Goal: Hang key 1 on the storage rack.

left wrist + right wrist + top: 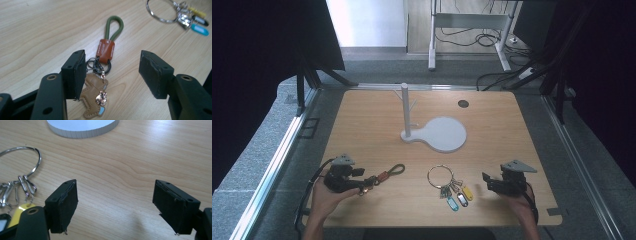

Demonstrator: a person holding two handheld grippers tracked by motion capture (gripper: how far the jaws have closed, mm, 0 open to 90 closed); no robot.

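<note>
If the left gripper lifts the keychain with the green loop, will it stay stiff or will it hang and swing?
The keychain would probably hang loose and swing: its green cord loop, dark rings and brown leather charm are separate linked pieces. It looks light for its size. The left gripper is open around the rings, so a grip there may slip; the flat leather tab seems easier to pinch.

Lab — black curtains (pixel 257 60), aluminium rails (pixel 269 170), floor cables (pixel 472 37).
</note>
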